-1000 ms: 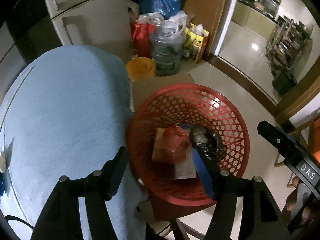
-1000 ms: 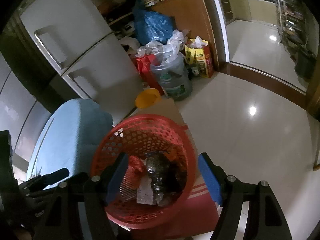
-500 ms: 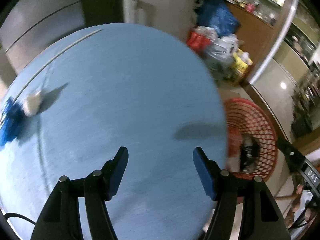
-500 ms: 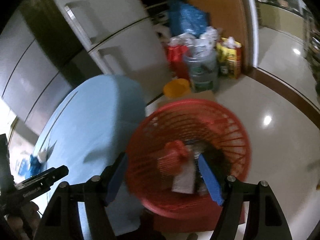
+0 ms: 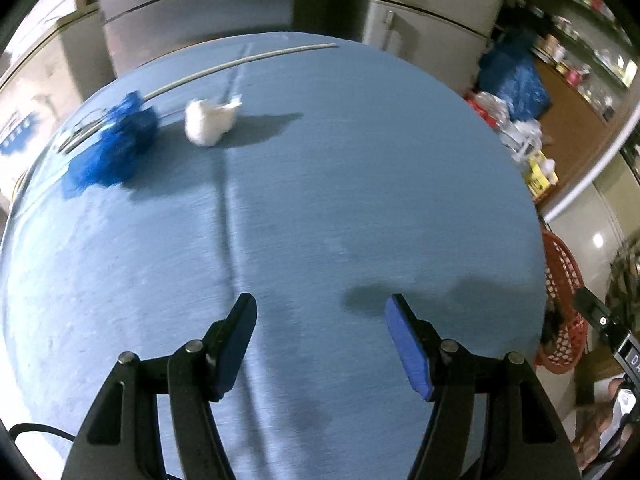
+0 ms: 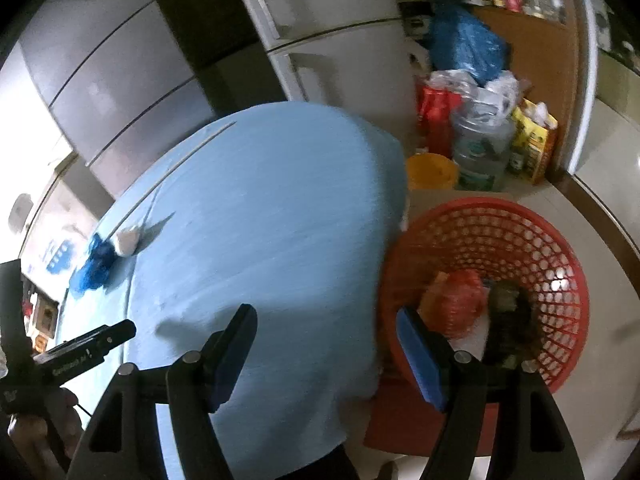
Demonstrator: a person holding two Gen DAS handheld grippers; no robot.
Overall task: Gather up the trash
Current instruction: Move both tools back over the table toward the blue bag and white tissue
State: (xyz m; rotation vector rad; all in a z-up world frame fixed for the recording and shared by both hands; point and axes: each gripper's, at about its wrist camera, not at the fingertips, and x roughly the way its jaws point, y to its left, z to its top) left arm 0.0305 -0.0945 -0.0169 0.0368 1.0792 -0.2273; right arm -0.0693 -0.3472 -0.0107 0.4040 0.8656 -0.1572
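Note:
A crumpled white paper wad and a crumpled blue plastic bag lie at the far left of the blue-covered table. My left gripper hovers open over the table's near part, nothing between its fingers. In the right wrist view the same white wad and blue bag show far left. My right gripper is open and empty over the table's right edge, beside the red mesh basket, which holds a red wrapper and dark trash.
Past the table stand a refrigerator and grey cabinets. On the floor behind the basket are a yellow bucket, a clear water jug, bags and a blue sack. The other gripper's body shows at lower left.
Both grippers swung left, away from over the basket toward the table. The white wad and blue bag have come into the left view; the basket slid to its right edge. Jaws unchanged.

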